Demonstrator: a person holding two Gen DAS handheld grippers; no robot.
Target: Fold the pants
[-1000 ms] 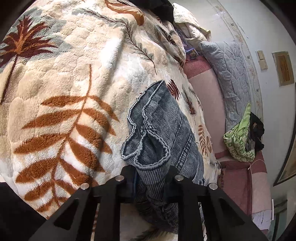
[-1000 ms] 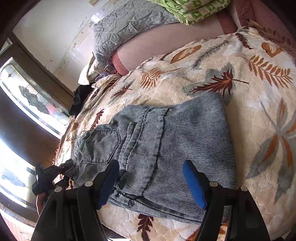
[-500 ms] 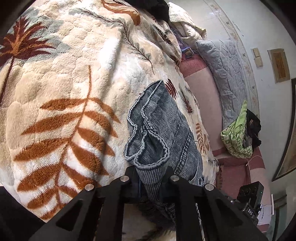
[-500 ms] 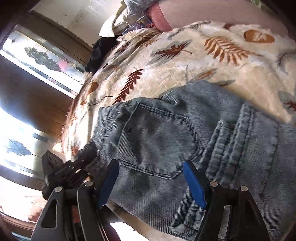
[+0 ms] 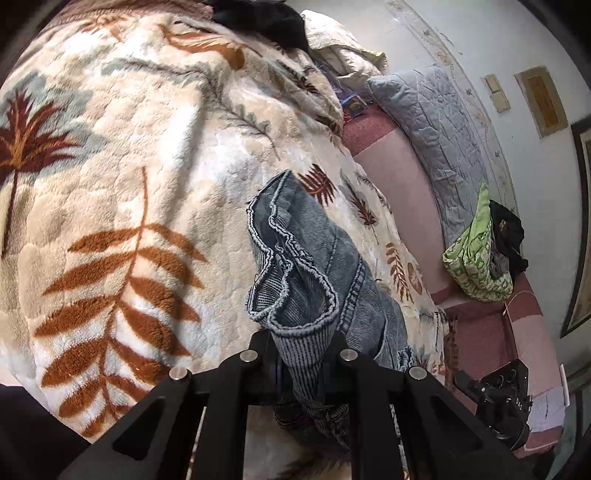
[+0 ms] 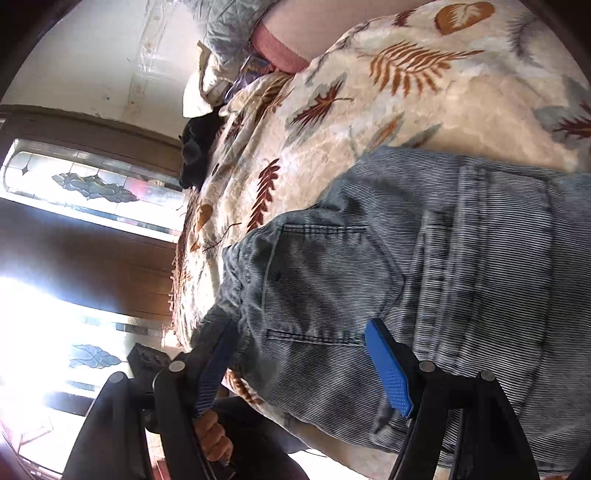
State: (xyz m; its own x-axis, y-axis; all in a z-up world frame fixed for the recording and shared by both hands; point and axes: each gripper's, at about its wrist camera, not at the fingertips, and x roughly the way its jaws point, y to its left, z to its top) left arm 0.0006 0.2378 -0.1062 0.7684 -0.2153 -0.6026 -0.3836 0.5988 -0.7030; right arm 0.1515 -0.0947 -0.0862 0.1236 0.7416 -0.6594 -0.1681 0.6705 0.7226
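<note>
Grey-blue denim pants (image 5: 310,254) lie folded on a leaf-patterned fleece blanket (image 5: 122,184). My left gripper (image 5: 303,350) is shut on a bunched corner of the denim, which stands up out of its black fingers. In the right wrist view the pants (image 6: 461,251) fill the lower right, back pocket (image 6: 325,280) facing up. My right gripper (image 6: 303,365) hangs open just above the pocket end, its blue pads (image 6: 389,373) wide apart and clear of the cloth. The left pad sits at the pants' outer edge.
A grey quilted pillow (image 5: 443,140) and a green patterned cloth (image 5: 476,258) lie on the pink bedding beyond the blanket. Dark clothes (image 5: 258,18) sit at the far end. A person's hand (image 6: 214,439) shows below the bed edge, with bright windows (image 6: 85,184) behind.
My left gripper tightened on the denim corner and lifted it a little. My right gripper swept sideways over the pants, from the folded middle to the back pocket end, staying open.
</note>
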